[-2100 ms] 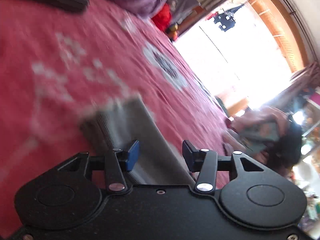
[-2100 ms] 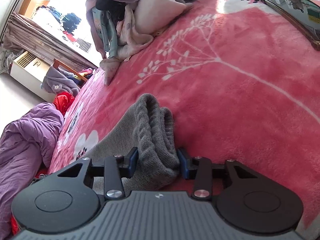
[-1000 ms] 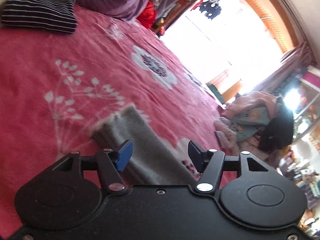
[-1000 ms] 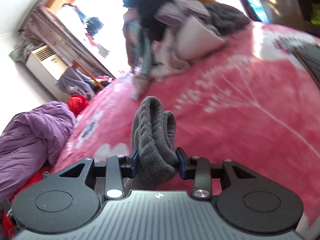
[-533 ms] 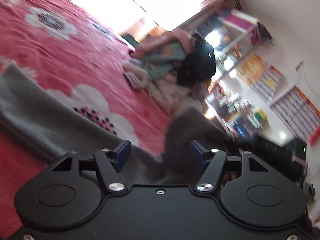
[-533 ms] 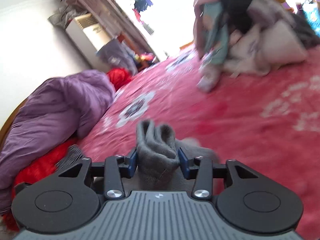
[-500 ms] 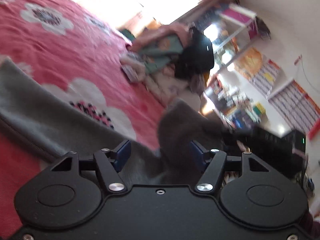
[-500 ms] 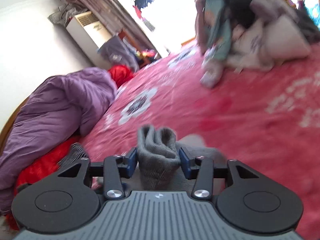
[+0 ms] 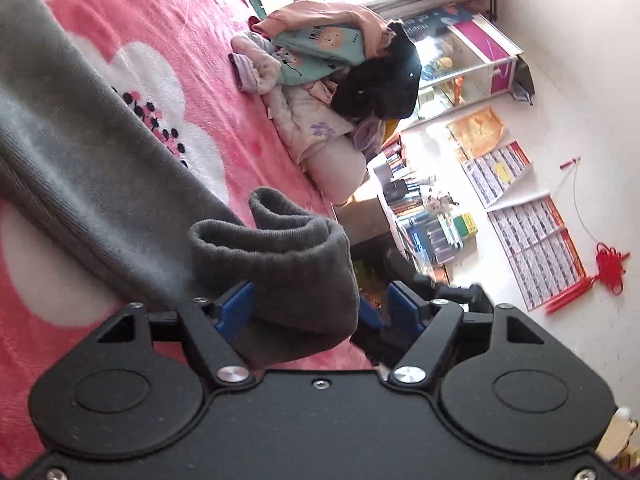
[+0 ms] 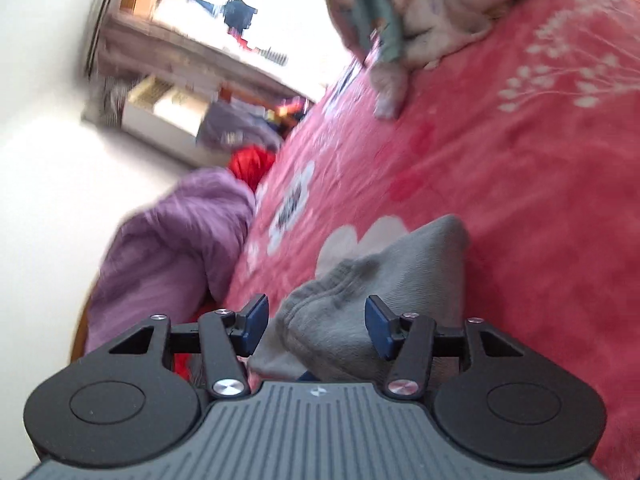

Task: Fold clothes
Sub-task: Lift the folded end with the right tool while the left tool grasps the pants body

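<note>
Basically mid-fold: grey knit [image 9: 100, 168] strung across pink bed [image 9: 160, 12], ribbed end bunched between left claw [image 9: 320, 312] pads, jaws wide, nothing pinched. Right claw [image 10: 316, 324] spread too, released, folded end [image 10: 360, 312] sitting betw pads. Next prob: flatten & square the edges. Plenty of bare blanket far right; clothes pile [image 9: 340, 68] far off, purple duvet [image 10: 172, 248] at left edge.

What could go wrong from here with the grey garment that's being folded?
1. The grey garment sits between the open jaws of both the left hand-held gripper and the right hand-held gripper, so nothing pins the thick doubled end and it may spring open on the pink blanket.
2. In the left wrist view the cloth lies against one pad with a gap at the other, so closing might catch only some layers and skew the fold.
</note>
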Tool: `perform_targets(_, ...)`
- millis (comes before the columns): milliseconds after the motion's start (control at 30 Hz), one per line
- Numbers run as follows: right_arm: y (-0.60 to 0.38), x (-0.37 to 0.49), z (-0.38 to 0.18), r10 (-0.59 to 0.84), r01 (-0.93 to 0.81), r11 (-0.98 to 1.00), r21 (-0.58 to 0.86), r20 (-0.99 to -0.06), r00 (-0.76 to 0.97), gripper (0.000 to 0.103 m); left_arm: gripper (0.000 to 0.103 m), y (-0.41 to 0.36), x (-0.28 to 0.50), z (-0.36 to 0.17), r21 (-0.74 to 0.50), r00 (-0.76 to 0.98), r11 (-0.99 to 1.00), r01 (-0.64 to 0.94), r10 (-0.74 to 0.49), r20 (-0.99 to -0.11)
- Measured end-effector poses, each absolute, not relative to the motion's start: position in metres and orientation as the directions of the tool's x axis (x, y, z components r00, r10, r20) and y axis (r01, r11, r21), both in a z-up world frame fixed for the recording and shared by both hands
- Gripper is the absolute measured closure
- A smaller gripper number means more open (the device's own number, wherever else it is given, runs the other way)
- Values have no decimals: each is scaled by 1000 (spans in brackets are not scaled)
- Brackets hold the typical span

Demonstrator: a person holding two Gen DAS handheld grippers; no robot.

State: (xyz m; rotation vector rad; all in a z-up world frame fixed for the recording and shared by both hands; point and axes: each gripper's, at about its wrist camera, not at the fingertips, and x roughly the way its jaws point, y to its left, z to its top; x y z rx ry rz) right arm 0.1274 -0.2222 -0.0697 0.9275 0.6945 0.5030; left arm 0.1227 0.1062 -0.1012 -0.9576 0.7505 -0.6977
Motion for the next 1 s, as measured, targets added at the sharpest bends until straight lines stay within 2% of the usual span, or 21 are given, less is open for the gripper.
perform_targets(167,-235,137,-78,567,-37,566,824,-356,743,48,28,92,129,-90,-855,578,489,175,-753,-313)
perform_targets(367,-236,140,-102,597,-5,531,847,-371,711,49,27,57,136,-74,-742,647,639,204,-656,-388)
perform_targets(533,-277,120,-114,584,38,424,905,-305,753,49,26,0,124,-60,-613,561,612,500,-768,-310)
perform_targets(600,-304,109,-124,558,73,351,933,-271,784,49,26,-13,123,-66,-603,512,586,541,-798,-318)
perform_targets(733,-333,96,-136,518,115,339,934,-288,806,49,26,-20,121,-72,-557,501,627,544,-776,-384)
perform_targets(867,-339,96,-136,527,83,337,938,-261,809,48,26,-4,120,-72,-584,518,628,514,-770,-373)
perform_targets(933,-342,97,-137,527,76,324,943,-246,814,41,26,4,118,-76,-602,532,631,489,-763,-367)
perform_targets(1000,-350,92,-141,510,81,266,960,-212,834,40,26,7,118,-79,-623,539,623,472,-764,-355)
